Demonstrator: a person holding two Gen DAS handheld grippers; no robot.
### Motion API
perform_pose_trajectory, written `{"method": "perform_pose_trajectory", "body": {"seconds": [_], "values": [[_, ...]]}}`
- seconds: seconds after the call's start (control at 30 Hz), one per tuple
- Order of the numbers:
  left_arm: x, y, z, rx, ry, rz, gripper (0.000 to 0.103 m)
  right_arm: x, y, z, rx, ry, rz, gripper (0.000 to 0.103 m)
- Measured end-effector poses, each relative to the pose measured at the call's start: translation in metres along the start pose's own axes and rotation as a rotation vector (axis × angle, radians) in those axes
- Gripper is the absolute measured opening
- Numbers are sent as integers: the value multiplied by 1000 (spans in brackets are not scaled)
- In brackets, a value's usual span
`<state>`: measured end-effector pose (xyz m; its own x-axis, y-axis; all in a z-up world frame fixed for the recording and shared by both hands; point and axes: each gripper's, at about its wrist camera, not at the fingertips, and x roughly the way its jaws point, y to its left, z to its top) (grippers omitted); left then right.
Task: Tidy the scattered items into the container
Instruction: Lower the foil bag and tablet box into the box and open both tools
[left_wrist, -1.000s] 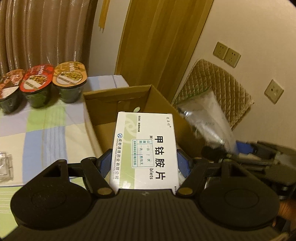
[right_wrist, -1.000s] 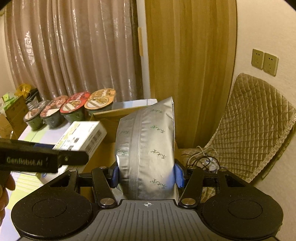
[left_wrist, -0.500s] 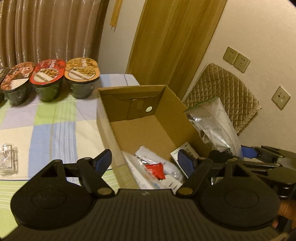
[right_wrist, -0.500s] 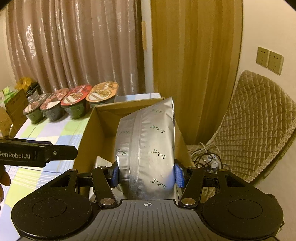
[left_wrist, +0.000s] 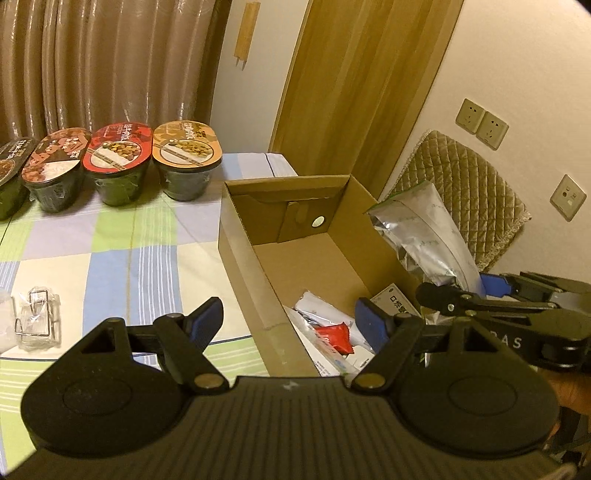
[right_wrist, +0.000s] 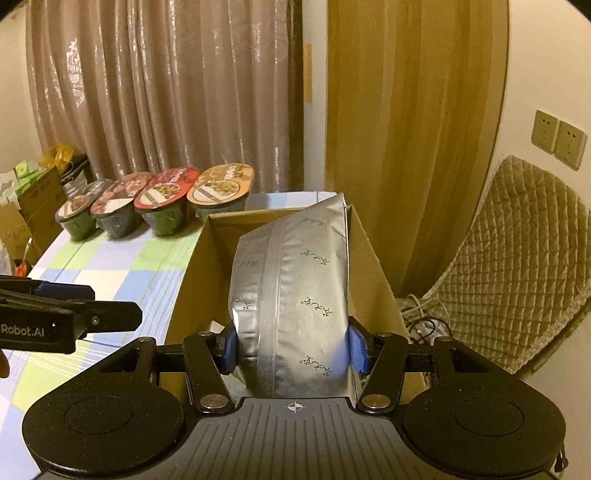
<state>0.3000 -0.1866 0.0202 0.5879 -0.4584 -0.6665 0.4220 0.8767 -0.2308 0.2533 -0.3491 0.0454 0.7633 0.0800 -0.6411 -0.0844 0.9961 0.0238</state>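
Left hand-held gripper (left_wrist: 290, 319) gapes empty; right hand-held gripper (right_wrist: 293, 349) clamps one silver pouch (right_wrist: 295, 295); four bowls (left_wrist: 186, 162) ahead on checked tabletop (left_wrist: 110, 258).

Left hand-held gripper (left_wrist: 290, 319) open, empty; right hand-held gripper (right_wrist: 291, 349) clamped.

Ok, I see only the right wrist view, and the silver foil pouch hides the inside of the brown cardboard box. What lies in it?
Observer: In the left wrist view, a small red sachet and white packets lie at the near end of the brown cardboard box; its far floor is bare.
Operator: Is the left gripper holding something?
Observer: No, the left gripper is open, with nothing between its jaws.
Operator: Is any item left on the table?
Observer: A clear plastic piece with a wire clip lies on the checked tablecloth, apart from the box.
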Motion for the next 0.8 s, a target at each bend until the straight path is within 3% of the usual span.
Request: {"method": "perform_pose_trajectory", "body": {"seconds": [0.37, 0.43, 0.8], "values": [[4, 16, 1, -19, -2, 20, 75, 29, 7, 23, -57, -17, 34, 59], [4, 19, 1, -25, -2, 23, 75, 33, 6, 25, -45, -42, 43, 92], [0, 29, -9, -48, 12, 34, 76, 26, 3, 1, 9, 6, 38, 93]]}}
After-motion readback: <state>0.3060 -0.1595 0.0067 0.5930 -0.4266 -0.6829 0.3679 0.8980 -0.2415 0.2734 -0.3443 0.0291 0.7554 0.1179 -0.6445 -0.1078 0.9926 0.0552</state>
